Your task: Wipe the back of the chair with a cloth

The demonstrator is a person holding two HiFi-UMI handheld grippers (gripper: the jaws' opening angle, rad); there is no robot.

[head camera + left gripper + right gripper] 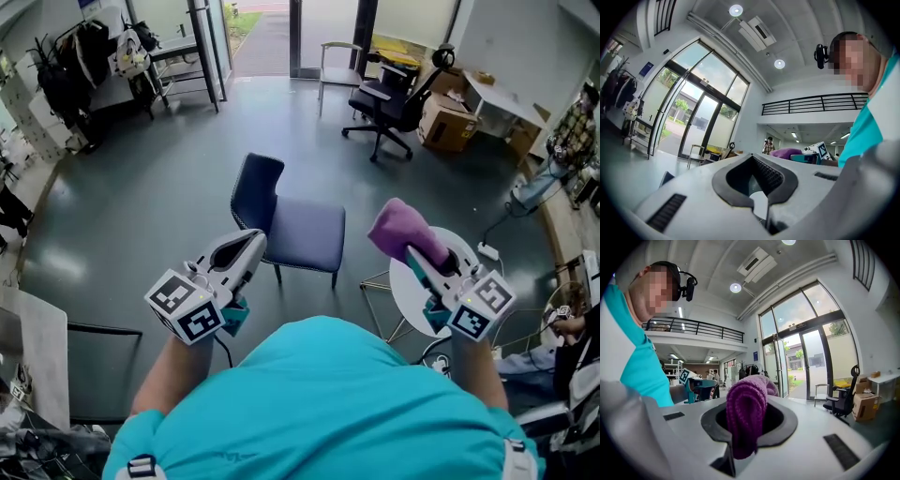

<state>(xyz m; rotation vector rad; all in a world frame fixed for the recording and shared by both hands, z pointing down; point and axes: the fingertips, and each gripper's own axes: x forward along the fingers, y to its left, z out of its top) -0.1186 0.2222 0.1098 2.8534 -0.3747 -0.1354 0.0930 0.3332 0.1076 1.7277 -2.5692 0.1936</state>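
Chair [305, 234] on floor [141, 216] ahead and below, back [255, 190] upright at its left side, nearer left gripper [248, 246]. Cloth [401, 230] bunched, clamped in right gripper [417, 253], well apart from back; likely reach forward-left. Left jaws together, nothing between.

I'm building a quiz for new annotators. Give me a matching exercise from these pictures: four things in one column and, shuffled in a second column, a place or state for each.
Column one
1. purple cloth
2. blue chair
3. black office chair
4. left gripper

Column two
A. stands far off, beside a cardboard box
B. jaws together, nothing between them
C. clamped in the right gripper
D. on the floor just ahead, touched by neither gripper

Pairs: 1-C, 2-D, 3-A, 4-B.
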